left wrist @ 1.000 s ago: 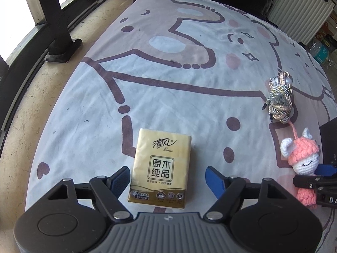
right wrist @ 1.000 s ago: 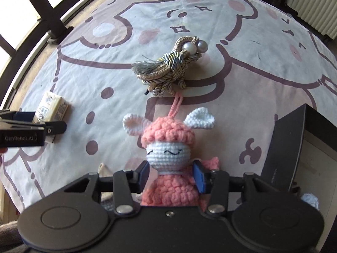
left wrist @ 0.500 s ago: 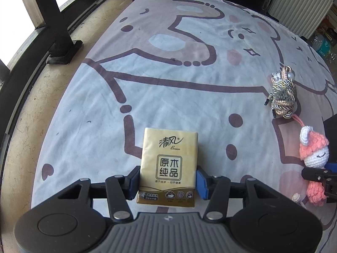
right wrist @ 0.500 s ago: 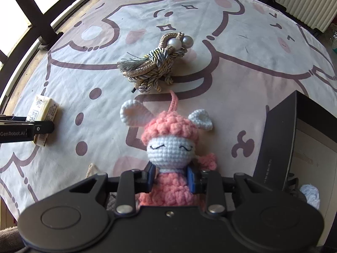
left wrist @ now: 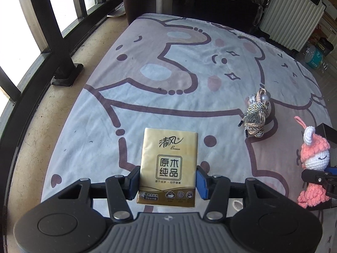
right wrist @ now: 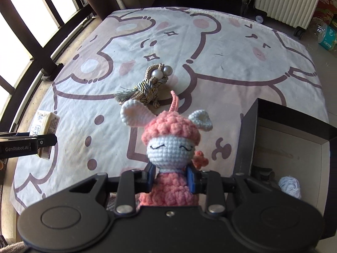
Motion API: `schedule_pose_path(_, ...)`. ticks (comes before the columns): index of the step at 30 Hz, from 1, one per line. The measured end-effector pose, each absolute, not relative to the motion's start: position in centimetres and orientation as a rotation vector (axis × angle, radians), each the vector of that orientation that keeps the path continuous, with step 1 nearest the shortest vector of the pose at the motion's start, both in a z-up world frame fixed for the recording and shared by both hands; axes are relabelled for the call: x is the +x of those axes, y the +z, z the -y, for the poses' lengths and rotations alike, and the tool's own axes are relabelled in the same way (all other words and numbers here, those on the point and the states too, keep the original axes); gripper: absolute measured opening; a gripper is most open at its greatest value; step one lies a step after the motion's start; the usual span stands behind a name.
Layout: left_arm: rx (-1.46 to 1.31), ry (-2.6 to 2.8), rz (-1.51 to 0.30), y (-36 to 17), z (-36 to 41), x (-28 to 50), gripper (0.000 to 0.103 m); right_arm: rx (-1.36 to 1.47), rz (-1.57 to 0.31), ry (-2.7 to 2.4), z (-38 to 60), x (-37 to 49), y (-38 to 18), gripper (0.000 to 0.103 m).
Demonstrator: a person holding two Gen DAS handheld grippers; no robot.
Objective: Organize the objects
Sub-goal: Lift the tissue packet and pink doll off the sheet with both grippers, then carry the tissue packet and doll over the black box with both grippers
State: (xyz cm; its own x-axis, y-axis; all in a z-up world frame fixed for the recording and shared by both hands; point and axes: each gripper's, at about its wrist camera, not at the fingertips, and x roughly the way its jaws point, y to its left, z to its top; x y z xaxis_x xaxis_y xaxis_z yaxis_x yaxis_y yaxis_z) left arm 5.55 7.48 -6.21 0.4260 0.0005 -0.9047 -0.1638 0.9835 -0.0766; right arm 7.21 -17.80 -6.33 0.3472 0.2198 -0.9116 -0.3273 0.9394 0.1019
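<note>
Left gripper (left wrist: pixel 167 182), blue pads pressed against both long sides of a gold tissue pack (left wrist: pixel 168 164), which it holds above the cartoon-printed cloth (left wrist: pixel 147 97), printed face toward the camera. Right gripper (right wrist: pixel 171 176), closed around the pink body of a crocheted doll (right wrist: pixel 170 147) just under its white head; the doll stands upright in the grip, white ears and pink hanging loop at top. Coiled cord (right wrist: pixel 147 84) with two pearl beads, lying on the cloth just beyond the doll. In the right wrist view the tissue pack appears well to the left of the cord, near the cloth's edge. Black box (right wrist: pixel 294 139), open, to the right of the cord; a pale blue knitted item (right wrist: pixel 289 186) lies inside it. White ribbed suitcase (left wrist: pixel 292 14), on the floor well beyond the cord, past the cloth's far edge.
</note>
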Motion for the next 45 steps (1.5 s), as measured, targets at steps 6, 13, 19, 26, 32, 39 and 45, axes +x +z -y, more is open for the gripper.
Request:
schedule_pose_path(6,-0.172,0.086,-1.120,-4.5,-6.2,5.3,0.053,-0.087,-1.142,0.346,19.1,6.4,-4.7,0.032)
schedule_pose_path(13,-0.160,0.075,-1.117,-3.3,-4.7,5.1,0.053,-0.064,-1.120,0.329,20.8,5.8,-3.4,0.032)
schedule_pose_path(19,-0.140,0.059,-1.105,-2.0,-3.0,5.2,0.053,-0.043,-1.106,0.315,22.2,5.4,-2.6,0.032)
schedule_pose_path(26,-0.096,0.030,-1.086,-0.4,0.1,6.1,0.054,-0.034,-1.078,0.299,24.3,5.2,-1.3,0.032)
schedule_pose_path(32,-0.054,-0.022,-1.055,1.4,3.6,7.2,0.054,-0.013,-1.044,0.262,27.6,5.5,0.3,0.032)
schedule_pose_path(39,-0.021,-0.097,-1.010,3.3,7.8,8.2,0.053,-0.005,-1.018,0.196,31.8,5.8,1.2,0.032)
schedule_pose_path(45,-0.026,-0.170,-0.986,4.0,11.2,9.1,0.054,-0.001,-1.009,0.153,35.3,6.4,1.1,0.032)
